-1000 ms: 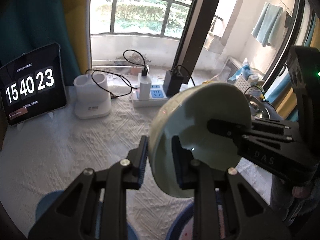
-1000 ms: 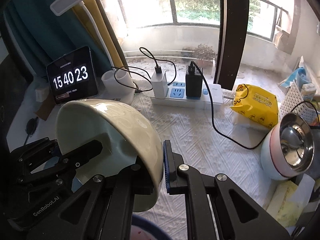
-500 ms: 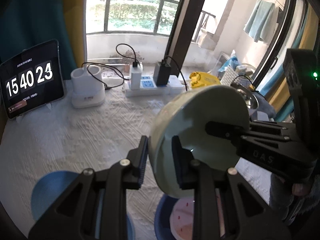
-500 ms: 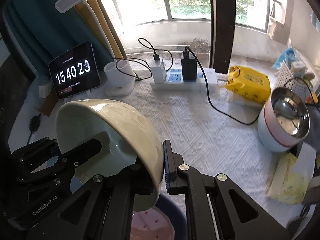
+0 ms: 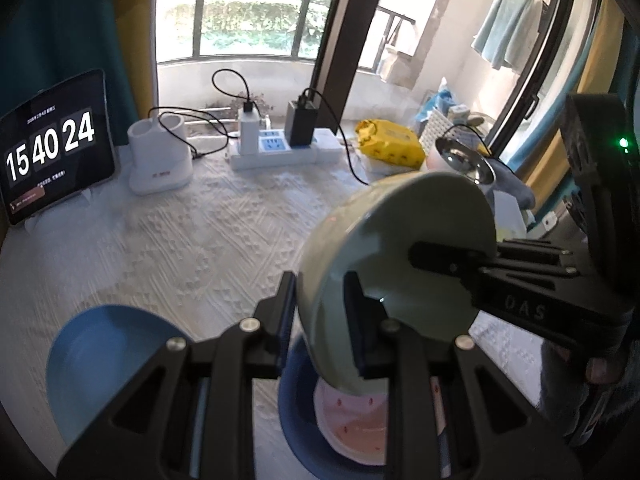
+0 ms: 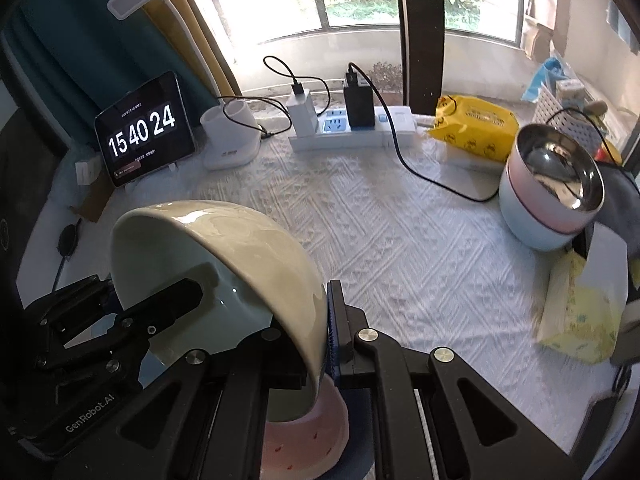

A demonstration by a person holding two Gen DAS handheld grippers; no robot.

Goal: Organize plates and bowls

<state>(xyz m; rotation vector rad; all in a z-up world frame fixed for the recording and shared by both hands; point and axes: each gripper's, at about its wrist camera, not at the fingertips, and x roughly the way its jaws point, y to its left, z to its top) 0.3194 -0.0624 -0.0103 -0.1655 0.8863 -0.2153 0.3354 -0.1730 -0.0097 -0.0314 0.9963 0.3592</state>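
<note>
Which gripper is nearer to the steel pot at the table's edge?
Right. The right gripper grips the green bowl on the side toward the steel pot; the left gripper grips the far side.

Pale green bowl (image 5: 404, 264) tipped on edge, raised above pink bowl (image 5: 356, 428) nested in dark blue dish (image 5: 296, 416); light blue plate (image 5: 104, 356) beside.

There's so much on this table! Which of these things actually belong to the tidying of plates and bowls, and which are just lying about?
Part of the job:
- pale green bowl, clamped at its rim by both the left gripper and the right gripper
- pink bowl inside a dark blue dish
- light blue plate

Just lying about:
- tablet clock
- power strip
- yellow packet
- steel-lined pot
</note>
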